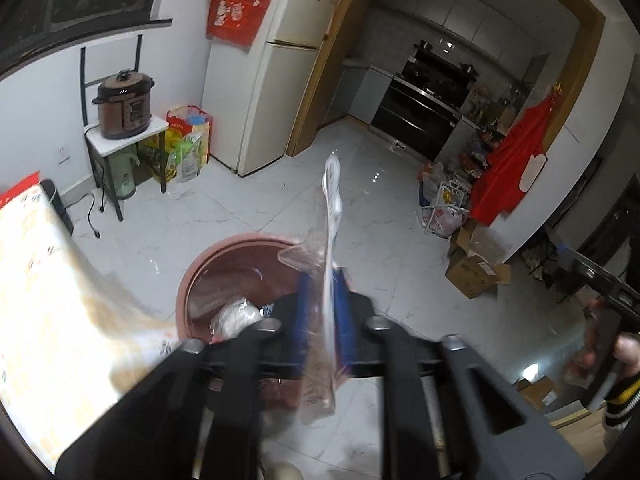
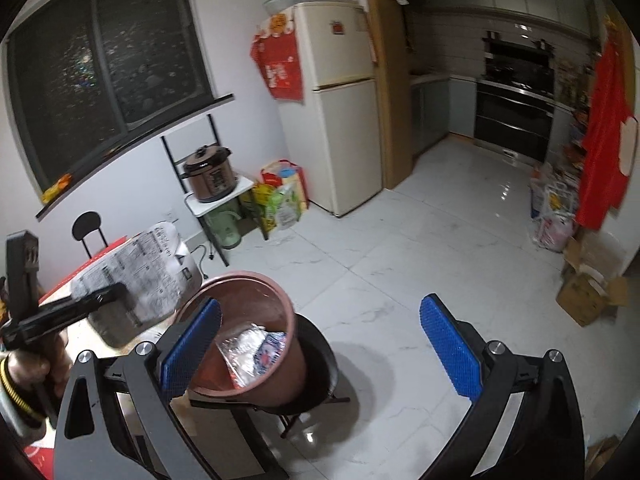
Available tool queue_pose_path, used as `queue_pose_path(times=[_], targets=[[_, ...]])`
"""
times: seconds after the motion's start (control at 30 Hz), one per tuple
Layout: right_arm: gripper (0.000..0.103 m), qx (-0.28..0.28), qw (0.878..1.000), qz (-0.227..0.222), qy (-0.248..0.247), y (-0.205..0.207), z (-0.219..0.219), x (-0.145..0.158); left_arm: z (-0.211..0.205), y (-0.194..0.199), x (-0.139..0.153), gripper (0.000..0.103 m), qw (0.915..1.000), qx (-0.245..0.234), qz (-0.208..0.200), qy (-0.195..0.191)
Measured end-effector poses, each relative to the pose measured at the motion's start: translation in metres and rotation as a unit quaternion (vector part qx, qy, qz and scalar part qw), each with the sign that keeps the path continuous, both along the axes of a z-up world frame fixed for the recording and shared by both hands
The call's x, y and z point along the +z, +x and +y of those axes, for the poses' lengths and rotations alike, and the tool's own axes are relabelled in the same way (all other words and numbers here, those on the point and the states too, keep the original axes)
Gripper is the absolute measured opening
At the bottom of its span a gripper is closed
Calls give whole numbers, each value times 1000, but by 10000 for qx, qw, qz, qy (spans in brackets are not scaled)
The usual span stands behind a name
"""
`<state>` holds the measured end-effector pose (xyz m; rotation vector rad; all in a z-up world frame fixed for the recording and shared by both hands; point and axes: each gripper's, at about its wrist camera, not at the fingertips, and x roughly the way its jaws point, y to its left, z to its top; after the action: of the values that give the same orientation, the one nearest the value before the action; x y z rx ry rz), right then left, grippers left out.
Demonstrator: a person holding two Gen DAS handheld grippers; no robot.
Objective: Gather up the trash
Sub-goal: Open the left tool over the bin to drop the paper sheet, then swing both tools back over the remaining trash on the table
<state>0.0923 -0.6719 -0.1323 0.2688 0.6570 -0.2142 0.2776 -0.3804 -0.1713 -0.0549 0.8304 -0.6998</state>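
A pinkish-brown trash bin (image 1: 224,252) (image 2: 244,280) stands on a black stool and holds crumpled silver and blue wrappers (image 2: 256,352). My left gripper (image 1: 323,274) (image 2: 120,296) hovers at the bin's rim. A flat printed plastic wrapper (image 1: 332,200) (image 2: 148,264) stands edge-on between its blue pads (image 1: 304,312), with a gap showing at the left pad. My right gripper (image 2: 320,346) is wide open just above and in front of the bin, with nothing between its fingers. A hand (image 1: 628,348) holds it at the left wrist view's right edge.
A table with a patterned cloth (image 1: 40,280) lies left of the bin. A cream fridge (image 2: 336,120), a rack with a pressure cooker (image 2: 208,180) and bags stand at the far wall. Cardboard boxes (image 2: 588,296) sit at the right. White tiled floor (image 2: 420,248) spreads beyond the bin.
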Motion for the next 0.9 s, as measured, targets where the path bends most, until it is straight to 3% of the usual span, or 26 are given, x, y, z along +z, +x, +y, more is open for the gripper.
queue_pose_path(times=[0.07, 0.33, 0.6, 0.73, 0.9], targets=[[98, -60, 10000, 16, -5, -5, -3, 0, -1, 7, 2, 94, 9996, 234, -127, -121], [98, 63, 9999, 11, 145, -10, 5, -6, 26, 5, 32, 97, 9964, 637, -541, -150], [98, 694, 9972, -134, 235, 22, 51, 2, 123, -24, 61, 97, 9849, 1581, -706, -91], [98, 1070, 9935, -246, 287, 42, 82, 8, 189, -49, 80, 97, 9719, 2202, -826, -3], [98, 1602, 9859, -289, 379, 71, 135, 13, 290, -100, 109, 97, 9402, 3255, -1001, 50]])
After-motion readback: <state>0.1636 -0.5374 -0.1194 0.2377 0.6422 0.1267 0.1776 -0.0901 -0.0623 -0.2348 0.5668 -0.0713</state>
